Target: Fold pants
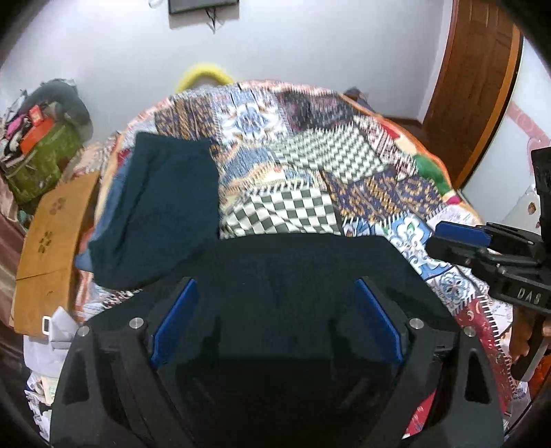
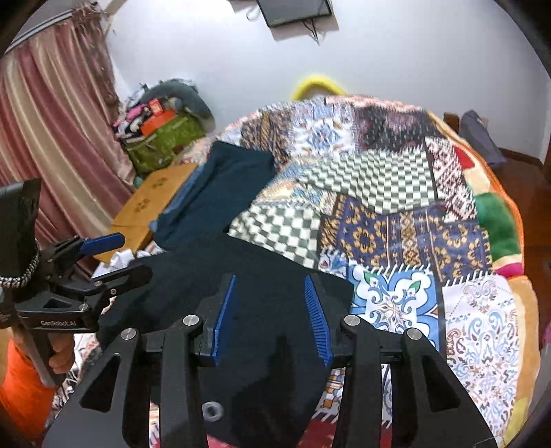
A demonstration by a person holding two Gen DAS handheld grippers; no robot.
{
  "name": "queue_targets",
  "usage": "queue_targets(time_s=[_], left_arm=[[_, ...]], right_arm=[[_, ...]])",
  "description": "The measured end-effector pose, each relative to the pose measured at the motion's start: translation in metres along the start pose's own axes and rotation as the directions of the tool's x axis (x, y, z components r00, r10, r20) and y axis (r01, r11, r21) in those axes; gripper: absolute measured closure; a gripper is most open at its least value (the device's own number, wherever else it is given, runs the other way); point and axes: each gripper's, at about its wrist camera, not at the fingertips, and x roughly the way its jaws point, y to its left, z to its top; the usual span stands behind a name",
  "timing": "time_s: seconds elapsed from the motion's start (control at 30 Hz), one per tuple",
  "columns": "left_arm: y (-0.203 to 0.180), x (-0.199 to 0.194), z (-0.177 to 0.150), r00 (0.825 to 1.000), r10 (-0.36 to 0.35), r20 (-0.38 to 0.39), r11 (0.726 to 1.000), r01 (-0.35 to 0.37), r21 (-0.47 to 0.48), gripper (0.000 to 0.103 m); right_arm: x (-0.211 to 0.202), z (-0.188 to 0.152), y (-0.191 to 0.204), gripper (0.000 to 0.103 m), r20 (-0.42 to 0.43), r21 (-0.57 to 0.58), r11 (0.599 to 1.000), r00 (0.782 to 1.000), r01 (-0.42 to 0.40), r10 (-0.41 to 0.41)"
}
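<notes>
I had both grippers over the bed (image 2: 413, 213), which was covered with a patchwork quilt (image 1: 310, 165) in checks and floral tiles. The dark pants (image 1: 292, 262) lay on the near part of that quilt, a flat, almost black fabric spread under and ahead of my tools. Just beyond them to the left sat a teal folded garment (image 1: 165, 206) on top of something blue, touching or slightly overlapping the pants' far edge; I could not tell which.

My left gripper (image 1: 275, 320) stood wide apart, its blue pads (image 1: 174, 324) well clear of each other, with nothing pinched between them, only the pants lying below. My right gripper (image 2: 272, 317) was partly apart. Its ribbed blue pads (image 2: 318, 320) angled outward over the dark fabric, and I saw no cloth caught between them. From the left wrist view the right gripper (image 1: 482, 248) came in from the right edge, above the quilt beside the pants' corner.

A hand (image 2: 60, 358) with an orange sleeve (image 2: 24, 389) gripped the left tool's handle. Off the bed's left side stood a wooden table (image 2: 144, 206), a green bag (image 2: 165, 141) heaped with clutter, and a pink curtain (image 2: 51, 120). A dark screen (image 2: 292, 12) hung on the white wall.
</notes>
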Motion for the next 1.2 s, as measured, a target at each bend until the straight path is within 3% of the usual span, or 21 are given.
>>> queue_targets(time_s=[0.2, 0.37, 0.43, 0.53, 0.77, 1.2], left_arm=[[-0.001, 0.049, -0.001, 0.992, 0.040, -0.119, 0.999, -0.036, 0.030, 0.011], [0.005, 0.075, -0.021, 0.973, 0.062, -0.221, 0.997, -0.049, 0.064, 0.009], [0.006, 0.077, -0.027, 0.974, 0.073, -0.213, 0.995, -0.056, 0.082, 0.005], [0.009, 0.073, -0.033, 0.976, 0.083, -0.202, 0.995, -0.068, 0.079, 0.002], [0.009, 0.053, -0.050, 0.981, 0.087, -0.172, 0.995, -0.078, 0.060, 0.002], [0.021, -0.004, -0.082, 0.989, 0.138, -0.048, 0.990, -0.139, 0.000, 0.002]], right_arm=[[0.039, -0.008, -0.007, 0.066, -0.102, 0.002, 1.000, 0.995, 0.001, 0.000], [0.065, -0.022, -0.009, 0.066, -0.219, -0.017, 1.000, 0.976, -0.008, 0.004], [0.069, -0.034, -0.007, 0.066, -0.260, -0.063, 0.998, 0.966, -0.005, -0.012], [0.058, -0.047, -0.003, 0.063, -0.247, -0.113, 0.994, 0.968, 0.008, -0.036], [0.026, -0.065, -0.011, 0.062, -0.237, -0.063, 0.998, 0.971, 0.014, -0.028], [-0.008, -0.075, -0.009, 0.056, -0.176, -0.043, 0.994, 0.978, 0.105, -0.111]])
